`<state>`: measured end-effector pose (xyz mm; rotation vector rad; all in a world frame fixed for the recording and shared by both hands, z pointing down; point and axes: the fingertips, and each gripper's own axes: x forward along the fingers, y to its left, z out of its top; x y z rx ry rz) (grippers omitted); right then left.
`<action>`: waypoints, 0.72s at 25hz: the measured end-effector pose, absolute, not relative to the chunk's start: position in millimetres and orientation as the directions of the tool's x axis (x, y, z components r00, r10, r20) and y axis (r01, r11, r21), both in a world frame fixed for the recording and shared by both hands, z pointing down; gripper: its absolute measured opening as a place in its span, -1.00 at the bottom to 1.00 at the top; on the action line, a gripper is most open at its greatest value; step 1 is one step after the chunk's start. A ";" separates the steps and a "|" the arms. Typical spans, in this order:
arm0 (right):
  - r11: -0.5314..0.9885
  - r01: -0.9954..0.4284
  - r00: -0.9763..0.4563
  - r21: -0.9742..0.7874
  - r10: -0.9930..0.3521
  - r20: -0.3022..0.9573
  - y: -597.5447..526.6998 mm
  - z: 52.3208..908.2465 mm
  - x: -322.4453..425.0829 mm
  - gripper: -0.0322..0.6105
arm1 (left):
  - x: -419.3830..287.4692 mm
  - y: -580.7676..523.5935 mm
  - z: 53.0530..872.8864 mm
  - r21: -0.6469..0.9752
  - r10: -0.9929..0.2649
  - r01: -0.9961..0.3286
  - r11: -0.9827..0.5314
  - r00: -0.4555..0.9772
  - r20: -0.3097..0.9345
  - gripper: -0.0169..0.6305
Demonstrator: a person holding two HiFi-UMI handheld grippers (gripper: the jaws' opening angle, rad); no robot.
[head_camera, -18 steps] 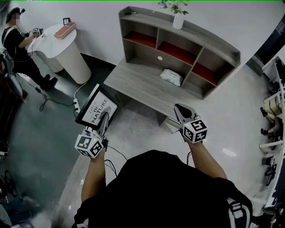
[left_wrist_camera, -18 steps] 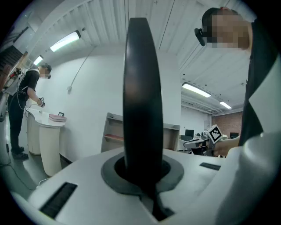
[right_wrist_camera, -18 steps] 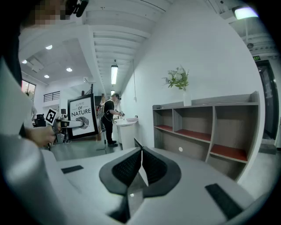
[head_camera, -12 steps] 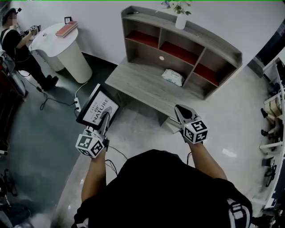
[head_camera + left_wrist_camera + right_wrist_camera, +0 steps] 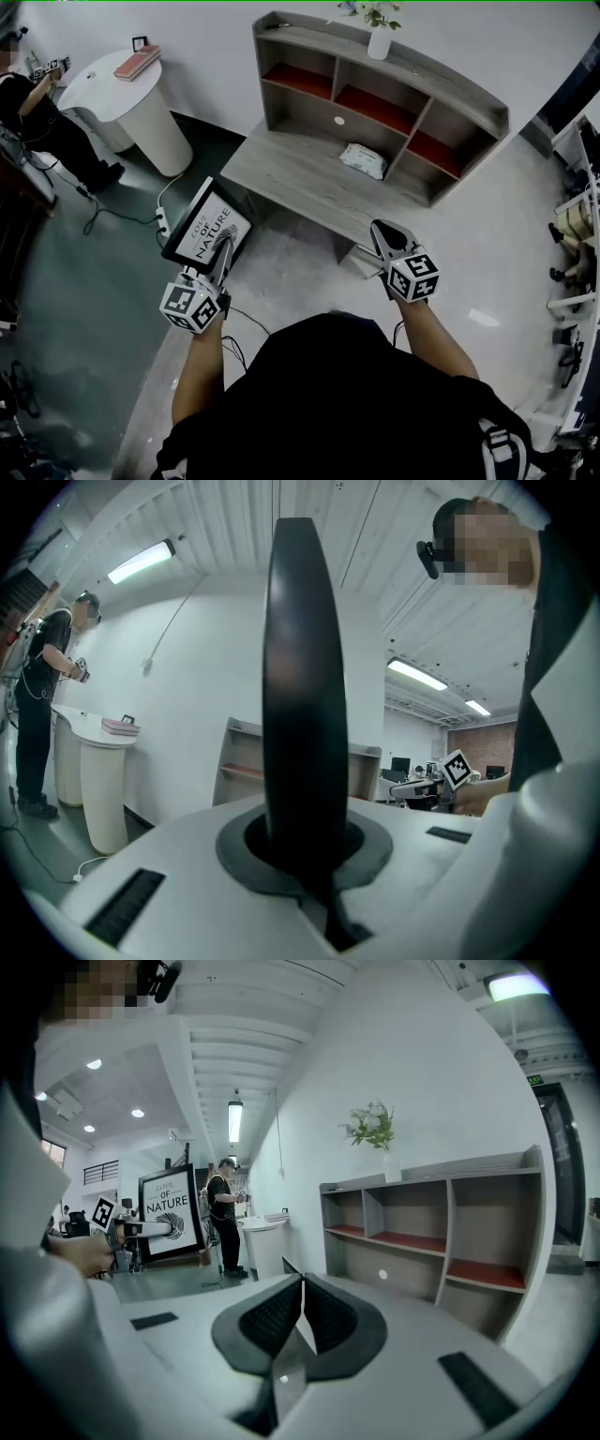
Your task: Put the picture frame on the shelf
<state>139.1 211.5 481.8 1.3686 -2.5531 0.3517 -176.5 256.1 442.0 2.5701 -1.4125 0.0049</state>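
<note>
Seen from the left hand-held gripper (image 5: 302, 855), the frame (image 5: 302, 667) stands edge-on, its face out of sight, and blocks the middle of the shelf (image 5: 234, 761) beyond it. In the head view, the plant (image 5: 373, 13) far beyond the right hand-held gripper (image 5: 381, 228) is cropped at the top.

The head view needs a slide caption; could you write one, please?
Left gripper holds the picture frame short of the shelf; right gripper shut, empty.

A person (image 5: 37, 112) stands by a round white table (image 5: 157, 131); a white packet (image 5: 362, 161) lies well apart from a flower vase (image 5: 379, 43).
</note>
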 end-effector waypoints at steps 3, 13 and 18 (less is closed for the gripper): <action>0.534 -0.839 -0.536 -0.102 -0.779 0.324 212.0 486.3 140.7 -0.85 | -176.3 254.9 438.3 0.171 -0.837 -0.837 -0.520 0.540 0.095 -0.86; 0.545 -0.832 -0.544 -0.104 -0.762 0.351 191.9 497.9 139.6 -0.85 | -176.0 238.9 438.7 0.177 -0.844 -0.844 -0.506 0.527 0.103 -0.86; 0.553 -0.826 -0.554 -0.110 -0.760 0.341 166.1 497.8 136.9 -0.85 | -173.1 223.2 438.1 0.173 -0.844 -0.847 -0.502 0.524 0.114 -0.86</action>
